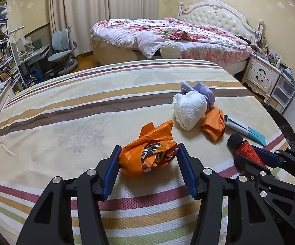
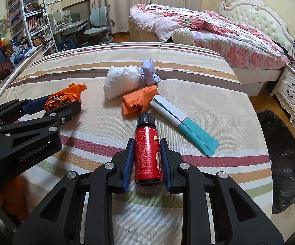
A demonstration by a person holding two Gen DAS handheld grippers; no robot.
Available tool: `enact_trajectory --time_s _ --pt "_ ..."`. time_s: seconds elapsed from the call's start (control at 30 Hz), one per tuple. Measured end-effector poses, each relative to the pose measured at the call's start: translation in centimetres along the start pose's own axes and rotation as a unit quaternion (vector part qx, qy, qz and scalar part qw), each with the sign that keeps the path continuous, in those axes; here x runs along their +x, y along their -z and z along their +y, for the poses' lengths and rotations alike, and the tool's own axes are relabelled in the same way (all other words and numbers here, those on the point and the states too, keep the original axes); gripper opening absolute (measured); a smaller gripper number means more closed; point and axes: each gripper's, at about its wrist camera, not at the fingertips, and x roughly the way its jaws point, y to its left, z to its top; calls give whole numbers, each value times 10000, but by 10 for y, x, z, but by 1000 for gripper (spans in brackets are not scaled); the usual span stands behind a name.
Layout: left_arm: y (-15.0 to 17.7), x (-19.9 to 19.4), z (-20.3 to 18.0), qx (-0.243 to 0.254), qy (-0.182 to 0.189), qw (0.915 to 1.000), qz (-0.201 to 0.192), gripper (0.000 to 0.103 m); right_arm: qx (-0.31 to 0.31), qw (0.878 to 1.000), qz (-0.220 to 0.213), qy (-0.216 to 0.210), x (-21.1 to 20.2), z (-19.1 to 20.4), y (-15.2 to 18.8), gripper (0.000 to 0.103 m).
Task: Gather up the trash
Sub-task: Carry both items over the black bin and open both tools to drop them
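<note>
Item one, right gripper (image 2: 147, 161): its jaws are clamped on the small red bottle with black screw cap and printed label (image 2: 148, 153), which lies on its side on the tabletop under the striped cloth (image 2: 188, 77), cap pointing away from you; the blue pads press the label on both flanks, low on the body. Lift it straight up before you swing, so the base does not drag the cloth. Item two, left gripper (image 1: 147, 163): its jaws stand apart around the crumpled orange plastic bag with a foil wrapper stuffed inside (image 1: 149, 155); the left pad touches the bag, while the right one sits at the foil edge without visibly squeezing. Centre the bundle between the pads and close until the plastic compresses, since loose film is likely to slip out of a light pinch. Items awaiting collection, grouped further along the cloth: a wadded white paper bundle (image 2: 122, 79), a pale lilac crumpled piece (image 2: 149, 71) touching it, a folded orange scrap (image 2: 139, 102), and a flattened white-and-teal tube (image 2: 184, 122). Receptacle: a black bin liner (image 2: 280, 159) at the tabletop's right edge; carry the bottle there first.
</note>
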Motion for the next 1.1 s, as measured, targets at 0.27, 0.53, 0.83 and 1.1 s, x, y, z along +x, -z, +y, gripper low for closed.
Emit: enact_trajectory --time_s 0.27,0.53,0.83,1.1 --pt "1 -4 -1 4 -12 10000 -78 53 17 10000 -10 28 0 0 -1 25" --pt "4 -11 0 -97 -140 9997 -165 53 57 9999 -99 39 -5 3 0 23" --pt "7 -20 3 -346 -195 9990 -179 53 118 9995 -300 35 -19 0 -1 23" --pt "7 -41 -17 -343 -31 9986 -402 53 352 9974 -602 186 -48 -22 1 23"
